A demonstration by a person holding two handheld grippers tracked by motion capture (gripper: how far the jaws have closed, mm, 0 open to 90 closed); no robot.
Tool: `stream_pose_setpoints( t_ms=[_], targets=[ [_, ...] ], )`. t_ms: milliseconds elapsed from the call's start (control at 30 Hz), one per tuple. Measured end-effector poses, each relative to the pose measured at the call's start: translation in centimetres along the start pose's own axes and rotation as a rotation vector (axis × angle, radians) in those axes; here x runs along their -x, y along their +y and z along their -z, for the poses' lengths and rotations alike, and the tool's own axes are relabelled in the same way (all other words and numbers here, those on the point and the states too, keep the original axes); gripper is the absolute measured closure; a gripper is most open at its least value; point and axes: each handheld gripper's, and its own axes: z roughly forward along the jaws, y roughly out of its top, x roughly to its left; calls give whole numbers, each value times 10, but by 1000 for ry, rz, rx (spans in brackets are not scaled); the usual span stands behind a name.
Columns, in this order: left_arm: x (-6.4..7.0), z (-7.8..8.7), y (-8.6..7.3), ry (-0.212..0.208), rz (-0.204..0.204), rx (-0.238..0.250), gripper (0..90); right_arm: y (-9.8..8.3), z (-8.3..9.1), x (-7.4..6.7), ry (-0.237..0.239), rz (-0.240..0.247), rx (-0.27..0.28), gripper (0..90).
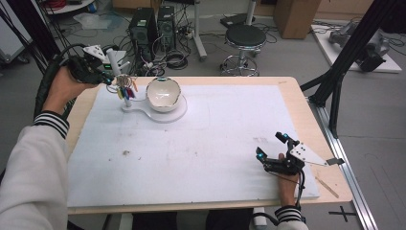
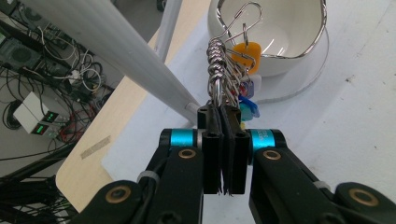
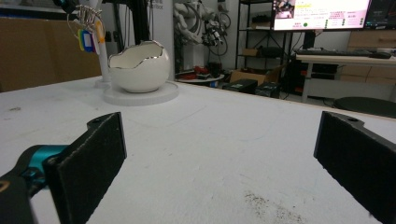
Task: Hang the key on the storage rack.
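High view: left gripper raised at the far left corner of the white mat, clenched on a bunch of metal rings with coloured key tags, hung beside the white post of a white stand. Bunch just left of the egg-shaped white bowl, apart from it; bowl seated on the stand's round base, rim jagged and edged in silver. Left hand wrapped round the gripper body, striped cuff behind it.

Left gripper view: 2 black jaws pressed together on the lower loops of the ring bunch, no gap between the pads. Twisted wire coil rising above the jaws, an orange tag and a blue tag hanging among the rings. White post slanting across the upper left, bowl beyond the bunch.

Right gripper resting low on the mat near the right front corner, well apart from the stand, right hand behind it, grey 3-cornered plate on top.

Right gripper view: jaws spread wide, released, nothing between the pads, bare mat with a small brown smudge in the gap. Bowl and hanging tags far off at the upper left, monitor in the background
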Motion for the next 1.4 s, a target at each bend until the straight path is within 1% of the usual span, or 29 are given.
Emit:
stream_pose_setpoints(
  t_ms=[33, 67, 167, 233, 333, 400, 533, 567, 600, 633, 733, 800, 967, 1033, 1067, 1133, 1167, 1233, 1267, 1300, 1333, 1367, 1400],
  targets=[
    [-1, 0, 0, 3, -5, -1, 874, 0, 0, 0, 1, -1, 0, 18],
    [-1, -1, -1, -1, 6, 1, 874, 0, 0, 0, 1, -1, 0, 18],
    [-1, -3, -1, 0, 5, 0, 874, 0, 0, 0, 0, -1, 1, 18],
    [-2, -5, -1, -2, -5, -4, 874, 0, 0, 0, 0, 1, 1, 18],
    [-3, -7, -2, -2, -7, -11, 874, 0, 0, 0, -1, 1, 1, 18],
    [-5, -7, -3, 2, -1, -8, 874, 0, 0, 0, 0, 1, 1, 18],
    [-8, -8, -6, -3, 9, -8, 874, 0, 0, 0, 1, -1, 1, 19],
    [-9, -9, -7, -4, 6, -7, 874, 0, 0, 0, 1, -1, 0, 19],
    [-9, -10, -8, -8, 15, -6, 874, 0, 0, 0, 1, -1, 1, 18],
    [-10, -11, -10, -7, 16, -2, 874, 0, 0, 0, 1, -1, 0, 19],
    [-11, -13, -15, -15, 20, -11, 873, 0, 0, 0, 0, 3, 2, 18],
    [-11, -15, -17, -15, 22, -5, 873, 0, 0, 0, 1, -1, 1, 18],
    [-13, -16, -18, -3, 12, 2, 872, 0, 0, 0, -1, 2, 3, 18],
    [-14, -16, -18, -6, 8, 5, 871, 0, 0, -1, 0, -6, 0, 18],
    [-14, -16, -19, -4, 4, -6, 870, 0, 0, -1, -1, -5, 0, 18],
    [-15, -18, -20, -9, 10, -10, 869, 0, 0, -1, 1, -4, 0, 18],
    [-14, -19, -22, -7, 20, -8, 866, 0, 0, 0, 1, 4, 3, 18],
    [-15, -20, -25, -2, 30, 14, 862, 0, 0, 0, 0, 4, 3, 18],
    [-15, -20, -25, 5, 35, 17, 860, 0, 0, 0, 0, 2, 3, 18],
    [-15, -19, -26, 27, 38, 23, 862, 0, 0, -1, 1, -2, 0, 18],
    [-14, -17, -27, 42, 42, 36, 875, 0, 0, 0, 0, 5, 4, 18],
    [-14, -15, -28, 47, 43, 49, 875, 0, 0, 0, 1, 5, 2, 18],
    [-14, -13, -29, 58, 46, 46, 874, 0, 0, 0, 2, 3, 5, 18]
  ],
)
